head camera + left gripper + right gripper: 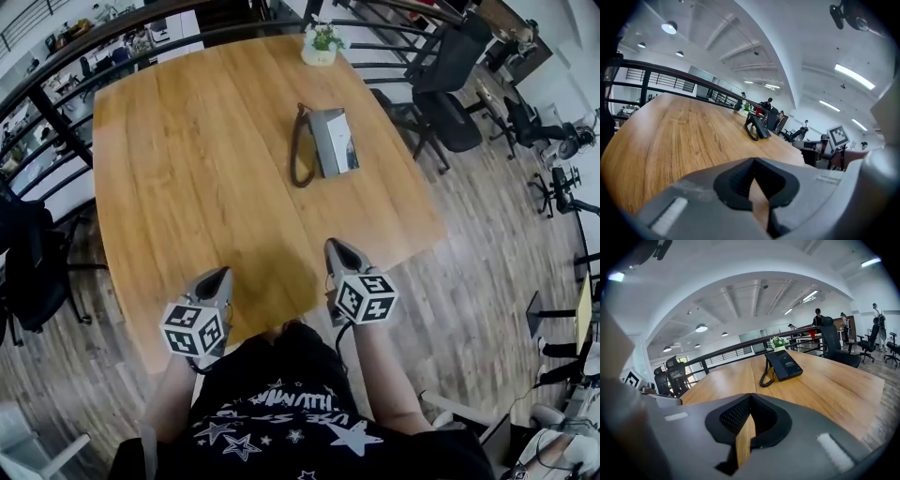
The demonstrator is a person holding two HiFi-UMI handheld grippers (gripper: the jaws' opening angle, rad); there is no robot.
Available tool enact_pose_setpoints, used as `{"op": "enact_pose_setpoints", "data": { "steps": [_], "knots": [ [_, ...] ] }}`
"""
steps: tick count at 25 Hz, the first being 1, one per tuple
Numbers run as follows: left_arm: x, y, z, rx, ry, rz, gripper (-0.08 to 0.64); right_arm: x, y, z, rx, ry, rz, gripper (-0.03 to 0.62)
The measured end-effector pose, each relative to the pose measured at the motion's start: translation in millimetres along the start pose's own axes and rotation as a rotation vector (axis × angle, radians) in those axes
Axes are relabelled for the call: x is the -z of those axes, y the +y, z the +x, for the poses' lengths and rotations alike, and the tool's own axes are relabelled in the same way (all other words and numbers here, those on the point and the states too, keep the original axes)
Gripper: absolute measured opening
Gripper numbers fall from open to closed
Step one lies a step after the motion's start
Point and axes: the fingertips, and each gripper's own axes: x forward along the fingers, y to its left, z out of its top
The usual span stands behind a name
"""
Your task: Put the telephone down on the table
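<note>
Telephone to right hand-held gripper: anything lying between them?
Nothing. Only bare table between the telephone and the right hand-held gripper, seen in the head view.

There is one table (pixel 178 197), one telephone (pixel 332 141), one potted plant (pixel 321 43), two hand-held grippers (pixel 222 274) (pixel 335 247).

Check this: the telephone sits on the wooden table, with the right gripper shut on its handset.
Wrong on the grip: the right gripper is shut on nothing, well short of the telephone, as the right gripper view shows. The telephone does sit on the wooden table.
</note>
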Motion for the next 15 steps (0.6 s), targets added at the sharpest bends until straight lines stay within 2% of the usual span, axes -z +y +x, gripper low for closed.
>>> {"op": "enact_pose_setpoints", "data": {
  "steps": [8, 15],
  "knots": [
    [-4, -26, -9, 0.015, 0.020, 0.034, 0.002, -12, 15, -26, -0.047, -0.064, 0.044, 0.000],
    [-6, -91, -15, 0.089, 0.031, 0.110, 0.002, -4, 19, -87, -0.049, -0.095, 0.051, 0.000]
  ]
}}
